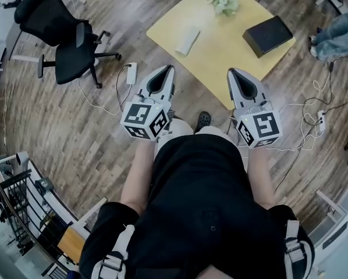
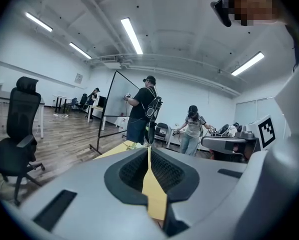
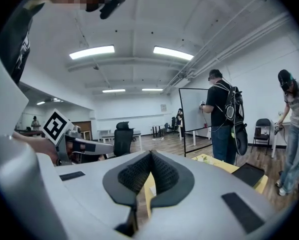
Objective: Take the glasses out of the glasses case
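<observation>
On the yellow table (image 1: 220, 57) in front of the person, the black glasses case (image 1: 267, 35) lies closed toward the right side. A flat white object (image 1: 187, 40) sits well apart to its left, and a small plant (image 1: 223, 3) stands at the far edge. The left claw (image 1: 169, 70) and right claw (image 1: 233, 73) are held side by side near the table's near corner, each closed with nothing between its jaws.

Glasses case (image 1: 267, 35) lies at right on the table (image 1: 220, 63); flowers (image 1: 223, 3) at its far edge; office chair (image 1: 63, 39) well left.
</observation>
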Demonstrator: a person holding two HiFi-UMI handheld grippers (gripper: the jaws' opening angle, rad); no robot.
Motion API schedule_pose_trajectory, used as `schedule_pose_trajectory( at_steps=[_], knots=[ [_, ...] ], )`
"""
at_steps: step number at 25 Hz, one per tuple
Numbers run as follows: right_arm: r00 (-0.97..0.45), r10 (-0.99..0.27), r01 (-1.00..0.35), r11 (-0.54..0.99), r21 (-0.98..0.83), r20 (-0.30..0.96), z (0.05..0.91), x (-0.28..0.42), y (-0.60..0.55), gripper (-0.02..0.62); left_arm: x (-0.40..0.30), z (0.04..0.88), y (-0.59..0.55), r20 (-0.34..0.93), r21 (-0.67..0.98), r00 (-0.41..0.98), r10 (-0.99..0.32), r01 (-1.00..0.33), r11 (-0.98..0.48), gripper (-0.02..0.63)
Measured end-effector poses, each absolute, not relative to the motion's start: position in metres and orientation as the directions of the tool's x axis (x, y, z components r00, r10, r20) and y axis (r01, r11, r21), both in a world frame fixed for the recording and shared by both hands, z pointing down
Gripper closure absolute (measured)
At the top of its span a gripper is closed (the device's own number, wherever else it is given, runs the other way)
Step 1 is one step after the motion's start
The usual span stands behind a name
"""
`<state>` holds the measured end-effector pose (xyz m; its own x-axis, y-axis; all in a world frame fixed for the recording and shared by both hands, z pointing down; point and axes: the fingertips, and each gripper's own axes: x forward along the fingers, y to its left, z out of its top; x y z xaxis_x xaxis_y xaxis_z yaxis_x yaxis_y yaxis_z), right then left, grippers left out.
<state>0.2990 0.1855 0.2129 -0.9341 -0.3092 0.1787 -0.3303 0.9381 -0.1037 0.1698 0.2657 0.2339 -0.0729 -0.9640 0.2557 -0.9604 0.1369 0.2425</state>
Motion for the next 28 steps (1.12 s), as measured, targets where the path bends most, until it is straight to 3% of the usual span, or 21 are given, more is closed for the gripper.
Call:
schedule_pose_trajectory(
  at_steps=[13, 28],
  knots=[
    [-0.926, -0.318, -0.353, 0.921, -0.167, 0.202, 0.233, 0.295, 0.171, 0.578, 0.174, 0.259, 0.258, 0.299, 0.241, -0.092, -0.950, -0.956, 0.169, 0.571],
    [-0.902, -0.337, -0.396, 0.895, -0.204, 0.271, 0.252, 0.251, 0.137, 0.578, 0.123, 0.284, 0.203, 0.339, 0.227, -0.063, -0.939, -0.963, 0.147, 0.571]
  ],
)
